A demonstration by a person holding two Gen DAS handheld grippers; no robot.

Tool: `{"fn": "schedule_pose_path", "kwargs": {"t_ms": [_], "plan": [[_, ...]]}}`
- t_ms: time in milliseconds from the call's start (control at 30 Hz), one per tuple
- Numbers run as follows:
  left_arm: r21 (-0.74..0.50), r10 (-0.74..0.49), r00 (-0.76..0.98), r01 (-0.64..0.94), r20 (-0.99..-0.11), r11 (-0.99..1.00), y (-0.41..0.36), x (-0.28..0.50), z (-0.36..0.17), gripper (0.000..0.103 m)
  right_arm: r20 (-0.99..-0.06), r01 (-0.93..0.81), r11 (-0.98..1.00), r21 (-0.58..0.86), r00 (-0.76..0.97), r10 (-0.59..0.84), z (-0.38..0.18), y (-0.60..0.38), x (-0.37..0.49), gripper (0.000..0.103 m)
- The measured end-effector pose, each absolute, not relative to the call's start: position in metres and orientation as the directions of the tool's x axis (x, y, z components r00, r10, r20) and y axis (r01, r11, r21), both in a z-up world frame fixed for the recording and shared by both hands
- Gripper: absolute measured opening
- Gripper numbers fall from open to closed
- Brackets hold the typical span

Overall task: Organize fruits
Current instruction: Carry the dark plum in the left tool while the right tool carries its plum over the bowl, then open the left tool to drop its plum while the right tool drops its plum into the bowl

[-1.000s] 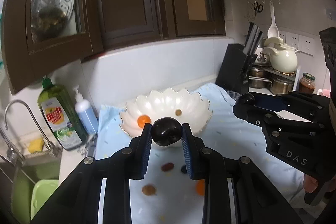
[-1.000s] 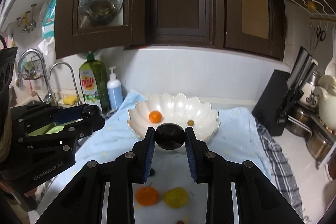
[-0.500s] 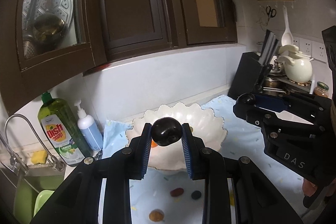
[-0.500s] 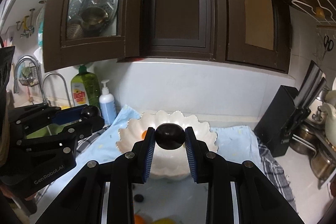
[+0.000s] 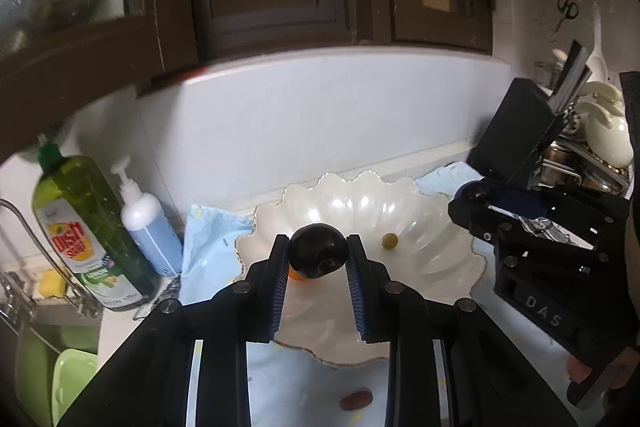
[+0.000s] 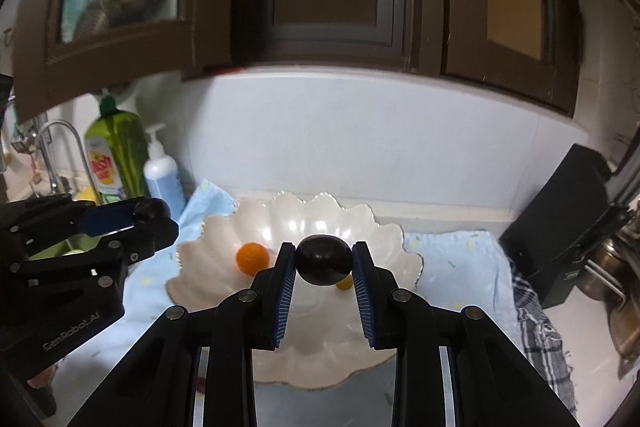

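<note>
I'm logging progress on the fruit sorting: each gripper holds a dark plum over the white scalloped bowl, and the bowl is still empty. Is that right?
Not quite. The white scalloped bowl is not empty: the right wrist view shows an orange fruit in it, and the left wrist view a small olive-coloured fruit. The rest holds: the left gripper and right gripper each grip a dark plum.

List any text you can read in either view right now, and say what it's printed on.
"DAS": white letters on the body of the right tool, seen from the left camera.
"GenRobot.AI": on the body of the left tool, seen from the right camera.
"DISH SOAP" and "LEMON": label of the green bottle; its smaller print is too blurred.
White pump bottle: no readable text.
</note>
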State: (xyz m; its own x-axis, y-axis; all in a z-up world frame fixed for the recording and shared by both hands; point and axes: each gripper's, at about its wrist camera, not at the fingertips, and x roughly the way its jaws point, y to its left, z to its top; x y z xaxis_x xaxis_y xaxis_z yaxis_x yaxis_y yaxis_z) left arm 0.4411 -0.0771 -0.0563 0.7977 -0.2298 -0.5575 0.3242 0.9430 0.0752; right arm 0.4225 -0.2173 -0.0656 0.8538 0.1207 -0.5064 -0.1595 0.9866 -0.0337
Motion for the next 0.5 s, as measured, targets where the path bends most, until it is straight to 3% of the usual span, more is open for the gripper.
{"fn": "schedule_pose_path", "kwargs": {"t_ms": [500], "plan": [[0.032, -0.204, 0.665, 0.324, -0.719, 0.945, -0.092, 0.505, -0.107, 0.028, -0.683, -0.149, 0.989, 0.003, 0.722, 0.111, -0.123, -0.224, 0.490, 0.030]]}}
